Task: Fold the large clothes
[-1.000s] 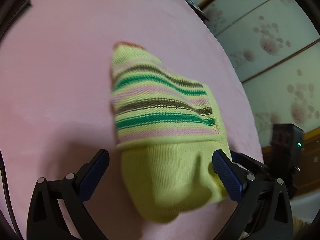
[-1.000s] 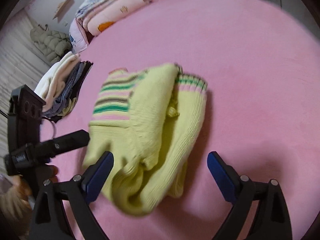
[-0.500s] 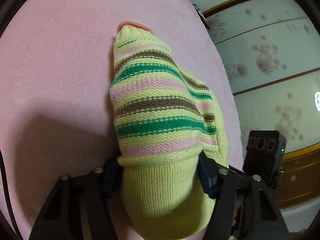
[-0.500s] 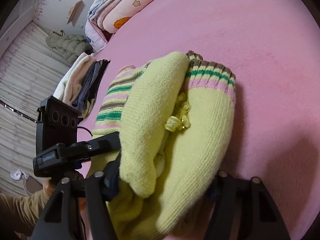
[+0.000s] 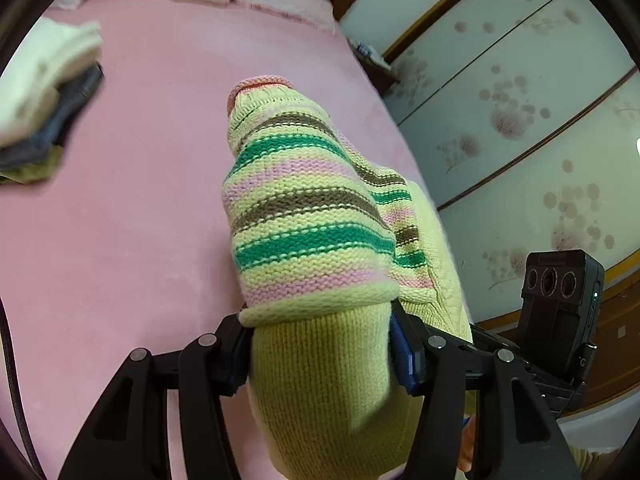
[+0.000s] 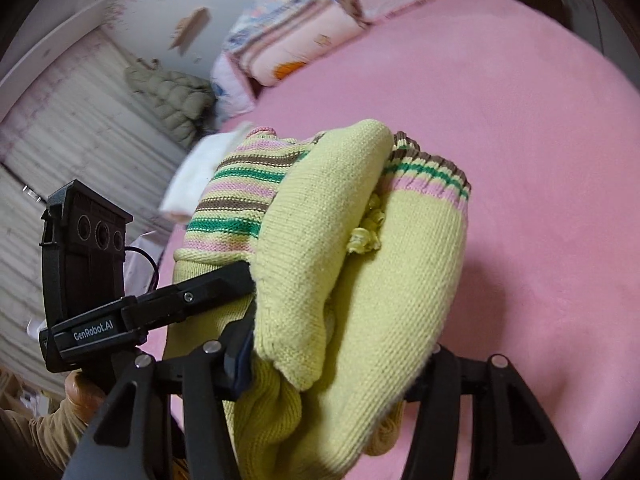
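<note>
Tools (image 5: 320,354) (image 6: 334,364) both clamp the folded sweater (image 5: 308,216).

Left gripper (image 5: 320,354) clamped, both fingers pressed hard into the sides of a thick bundle, seen side-on (image 6: 168,304) from the right wrist camera with a hand (image 6: 82,394) wrapped around its handle. Right gripper (image 6: 332,364) likewise closed around the same bundle, fingers close alongside the left one's.
</note>
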The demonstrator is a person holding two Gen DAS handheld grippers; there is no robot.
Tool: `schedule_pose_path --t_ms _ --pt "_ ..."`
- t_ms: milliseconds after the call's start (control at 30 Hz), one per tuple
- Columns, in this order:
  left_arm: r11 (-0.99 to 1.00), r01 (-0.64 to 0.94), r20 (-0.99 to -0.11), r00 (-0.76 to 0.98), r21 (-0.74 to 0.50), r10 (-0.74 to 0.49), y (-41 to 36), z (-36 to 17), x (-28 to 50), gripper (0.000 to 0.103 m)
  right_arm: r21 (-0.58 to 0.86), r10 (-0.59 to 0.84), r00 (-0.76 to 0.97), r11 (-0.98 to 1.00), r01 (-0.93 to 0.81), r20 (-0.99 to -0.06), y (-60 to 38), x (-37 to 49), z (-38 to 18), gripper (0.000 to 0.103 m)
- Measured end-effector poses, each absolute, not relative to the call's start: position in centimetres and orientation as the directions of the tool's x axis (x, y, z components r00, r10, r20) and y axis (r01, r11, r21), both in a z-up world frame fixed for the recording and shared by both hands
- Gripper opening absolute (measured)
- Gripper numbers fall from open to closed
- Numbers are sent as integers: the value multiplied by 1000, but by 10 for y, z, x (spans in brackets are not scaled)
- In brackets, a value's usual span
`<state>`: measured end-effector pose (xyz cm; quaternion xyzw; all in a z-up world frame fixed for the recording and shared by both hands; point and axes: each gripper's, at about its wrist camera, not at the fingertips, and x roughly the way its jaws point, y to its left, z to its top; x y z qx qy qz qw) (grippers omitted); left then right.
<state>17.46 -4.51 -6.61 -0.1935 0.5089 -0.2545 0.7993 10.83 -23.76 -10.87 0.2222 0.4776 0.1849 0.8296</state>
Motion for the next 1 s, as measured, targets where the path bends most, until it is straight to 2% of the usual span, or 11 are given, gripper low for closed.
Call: schedule_pose_path --t_ms 233,467,733,1000 --pt "834 194 -721 427 -517 -546 4 35 122 56 532 572 486 814 -233 -661 -184 72 -15 53" --pt "859 191 -729 462 -474 -505 61 81 105 56 555 617 483 781 -286 -621 -135 64 19 53" --pt "834 244 -737 389 -496 -552 163 67 136 57 528 593 470 802 -277 -654 -53 86 23 53" --pt "827 283 -775 299 -486 -557 287 29 221 57 546 551 461 823 -157 -696 58 153 -14 53"
